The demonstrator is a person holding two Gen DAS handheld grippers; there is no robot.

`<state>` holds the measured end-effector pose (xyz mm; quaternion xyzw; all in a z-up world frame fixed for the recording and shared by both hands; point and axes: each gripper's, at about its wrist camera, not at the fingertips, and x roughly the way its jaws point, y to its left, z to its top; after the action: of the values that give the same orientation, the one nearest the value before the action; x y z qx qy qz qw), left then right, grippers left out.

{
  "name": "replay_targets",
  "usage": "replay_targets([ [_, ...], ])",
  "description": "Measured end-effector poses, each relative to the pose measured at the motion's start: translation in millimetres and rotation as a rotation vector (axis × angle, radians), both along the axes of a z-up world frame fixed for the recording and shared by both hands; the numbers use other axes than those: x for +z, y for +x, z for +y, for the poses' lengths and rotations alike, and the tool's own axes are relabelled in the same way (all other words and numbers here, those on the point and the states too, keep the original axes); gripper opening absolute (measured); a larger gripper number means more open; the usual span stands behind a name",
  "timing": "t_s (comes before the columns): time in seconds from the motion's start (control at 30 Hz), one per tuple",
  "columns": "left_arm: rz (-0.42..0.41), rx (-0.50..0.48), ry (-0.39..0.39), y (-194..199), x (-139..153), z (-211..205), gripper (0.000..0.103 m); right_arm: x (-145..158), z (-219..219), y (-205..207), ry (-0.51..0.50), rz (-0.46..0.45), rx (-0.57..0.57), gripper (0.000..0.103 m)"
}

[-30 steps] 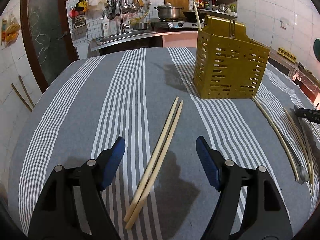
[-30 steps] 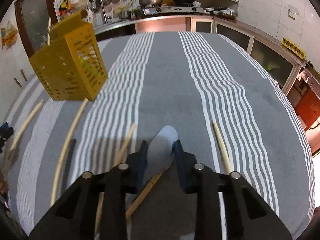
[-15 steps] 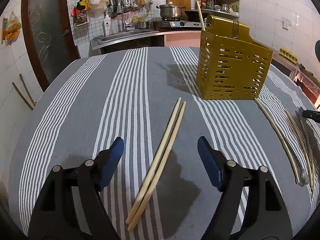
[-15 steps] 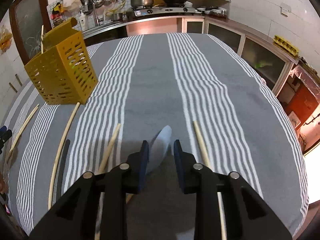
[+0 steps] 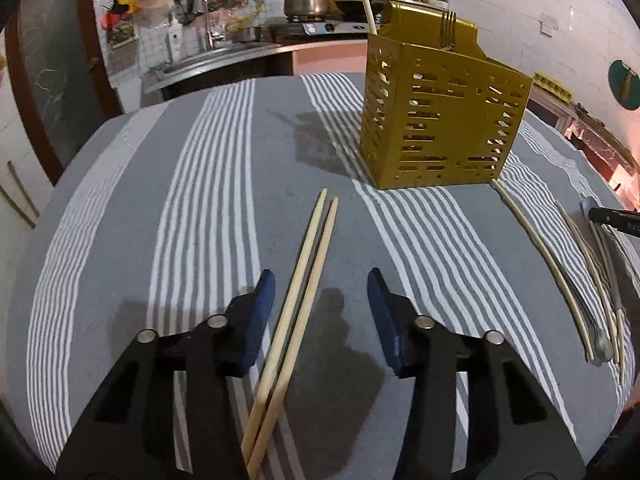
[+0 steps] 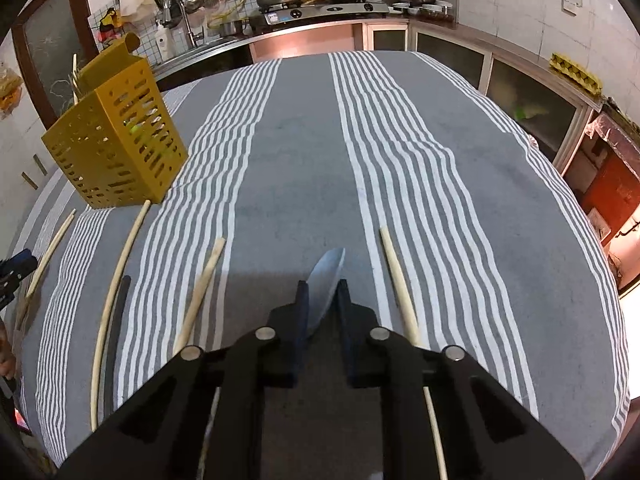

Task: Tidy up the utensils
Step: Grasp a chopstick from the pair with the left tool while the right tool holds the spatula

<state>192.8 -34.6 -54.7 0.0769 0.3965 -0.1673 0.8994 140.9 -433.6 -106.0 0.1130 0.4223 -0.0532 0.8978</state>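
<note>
**A:** What does the left view show?

**B:** The left tool hangs low over a grey striped cloth on the table. Its blue pads stand either side of a pair of chopsticks that lie touching each other. The jaws are closing, but the pads do not yet press the sticks. The left pad is just beside them; the right pad has a clear gap.

**A:** And the risk there?

**B:** As I read it, the uneven gap. The left pad would meet the sticks first and shove them sideways, so they may roll apart or cross, and the tool may catch only one.

**A:** The right side?

**B:** The right tool is closing too, its jaws nearly together around a pale spoon. The bowl pokes out past the fingertips. Whether the pads already press it, I cannot tell.

**A:** What might fail?

**B:** The spoon looks smooth and is caught near its wide end, so it could pivot or slip once lifted. Loose chopsticks lie on both sides, one just right of the tool, one to its left; a careless lift could knock them.

**A:** Where do things go?

**B:** Probably into the yellow slotted holder, standing farther back on the cloth, well apart from both tools. It already holds a fork and a stick. A tilted pair of chopsticks might strike its rim.
</note>
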Motion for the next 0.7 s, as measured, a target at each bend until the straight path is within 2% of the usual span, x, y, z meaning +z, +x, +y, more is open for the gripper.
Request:
replay_targets([
  [0.03, 0.017, -0.017, -0.008, 4, -2, -1, 0.033, 1, 0, 0, 0.003, -0.004, 0.004, 0.014],
  [0.1, 0.036, -0.041, -0.008, 8, -6, -4, 0.018, 0, 1, 1, 0.006, -0.006, 0.01, 0.014],
  [0.17, 0.049, -0.057, -0.006, 12, -10, -9, 0.013, 0, 2, 3, 0.007, -0.003, 0.017, 0.014],
  [0.33, 0.04, -0.054, 0.027, 20, -12, -16, 0.013, -1, 4, 5, 0.003, 0.001, 0.025, 0.014],
  [0.5, 0.006, -0.048, 0.025, 22, 0, -18, 0.013, 0, 4, 6, -0.001, 0.002, 0.033, 0.014],
  [0.7, 0.048, -0.054, 0.073, 31, -13, -22, 0.013, -1, 4, 7, 0.003, 0.007, 0.037, 0.014],
])
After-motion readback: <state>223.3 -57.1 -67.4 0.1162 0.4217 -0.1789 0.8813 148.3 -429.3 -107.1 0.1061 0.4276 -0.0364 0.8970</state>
